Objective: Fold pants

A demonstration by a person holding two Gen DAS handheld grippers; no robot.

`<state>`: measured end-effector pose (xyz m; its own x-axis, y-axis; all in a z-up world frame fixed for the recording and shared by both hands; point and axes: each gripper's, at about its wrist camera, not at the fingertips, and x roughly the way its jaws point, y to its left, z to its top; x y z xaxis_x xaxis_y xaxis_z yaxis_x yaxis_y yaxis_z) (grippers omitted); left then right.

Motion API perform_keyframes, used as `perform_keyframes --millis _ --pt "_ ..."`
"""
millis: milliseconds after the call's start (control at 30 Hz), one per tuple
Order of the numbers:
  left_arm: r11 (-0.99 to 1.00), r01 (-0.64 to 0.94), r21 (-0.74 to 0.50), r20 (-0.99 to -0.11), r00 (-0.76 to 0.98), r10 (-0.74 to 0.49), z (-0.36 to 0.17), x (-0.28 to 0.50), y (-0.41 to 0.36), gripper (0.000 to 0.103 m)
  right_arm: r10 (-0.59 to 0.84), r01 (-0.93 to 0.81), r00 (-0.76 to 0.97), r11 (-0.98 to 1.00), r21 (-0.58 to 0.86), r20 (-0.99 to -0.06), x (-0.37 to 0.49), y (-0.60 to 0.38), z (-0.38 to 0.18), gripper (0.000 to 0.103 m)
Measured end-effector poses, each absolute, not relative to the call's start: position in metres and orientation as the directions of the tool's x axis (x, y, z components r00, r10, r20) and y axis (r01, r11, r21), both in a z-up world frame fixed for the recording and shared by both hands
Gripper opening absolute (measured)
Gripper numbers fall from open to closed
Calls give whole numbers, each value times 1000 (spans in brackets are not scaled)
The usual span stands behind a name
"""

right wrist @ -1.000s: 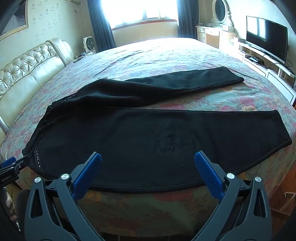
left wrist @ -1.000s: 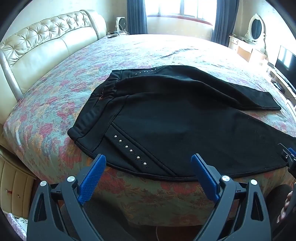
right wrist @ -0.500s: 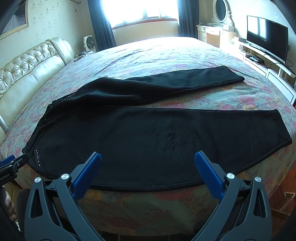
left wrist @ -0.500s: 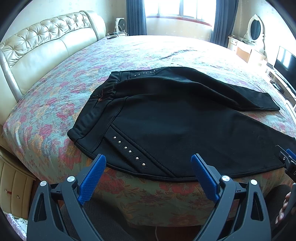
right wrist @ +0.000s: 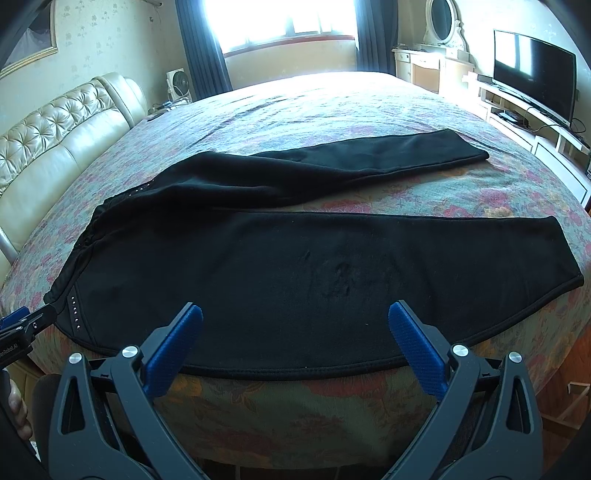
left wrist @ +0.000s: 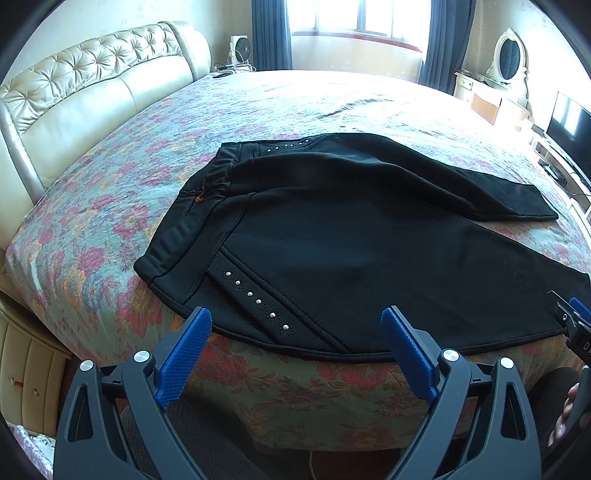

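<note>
Two legs of pants spread | waistband partly bunched | bed

One pair of black pants lies on one bed, with two legs spread apart toward the television side. Two grippers are counted at the near edge of the bed, the left gripper and the right gripper, each with two blue fingertips set wide apart. Beyond the bed stand one headboard, one fan, one oval mirror and one television.
</note>
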<state>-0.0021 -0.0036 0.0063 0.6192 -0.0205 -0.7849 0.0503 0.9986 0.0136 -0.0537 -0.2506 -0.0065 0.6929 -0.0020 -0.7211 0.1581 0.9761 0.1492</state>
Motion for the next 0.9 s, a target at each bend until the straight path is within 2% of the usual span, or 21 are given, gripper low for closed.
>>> perform_keyframes --millis 900 --pt "999 48 12 -785 619 -20 6 -2 -5 92 1 158 686 976 151 -727 -51 -252 -9 101"
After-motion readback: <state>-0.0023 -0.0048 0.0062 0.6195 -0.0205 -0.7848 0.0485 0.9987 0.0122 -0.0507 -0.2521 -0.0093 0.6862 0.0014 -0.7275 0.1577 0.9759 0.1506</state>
